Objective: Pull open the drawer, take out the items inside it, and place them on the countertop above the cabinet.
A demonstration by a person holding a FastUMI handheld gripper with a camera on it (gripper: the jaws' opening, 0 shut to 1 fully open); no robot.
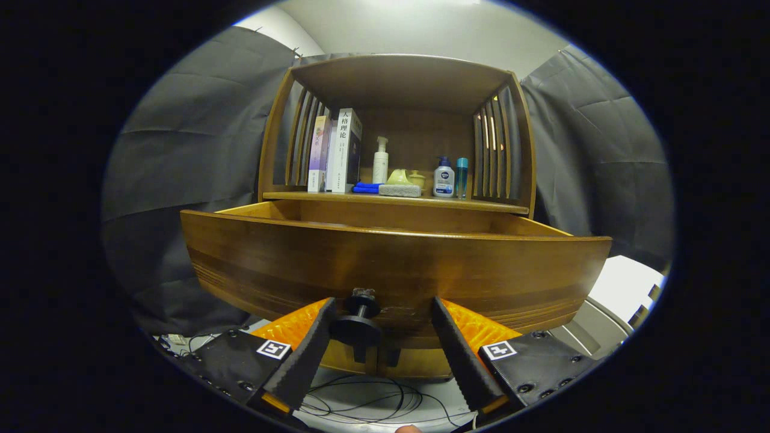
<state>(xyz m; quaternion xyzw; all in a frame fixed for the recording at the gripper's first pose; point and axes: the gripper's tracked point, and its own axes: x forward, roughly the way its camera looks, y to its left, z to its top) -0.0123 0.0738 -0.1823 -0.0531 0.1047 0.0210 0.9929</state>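
Wooden drawer (394,264) stands pulled out of the cabinet (400,90), its front panel wide across the view and its top edge hiding whatever lies inside. The gripper (380,322) sits low before that panel, fingers (301,361) spread wide and holding nothing. The dark knob (358,322) juts out between them, close by the left finger, with open room on its right side. Above the drawer, the worktop (481,205) carries books (337,150), a pump bottle (380,160), a blue cloth (366,188), a sponge (399,190) and two small bottles (451,177); bare wood shows along its front edge. Loose cables (367,400) lie on the floor below.
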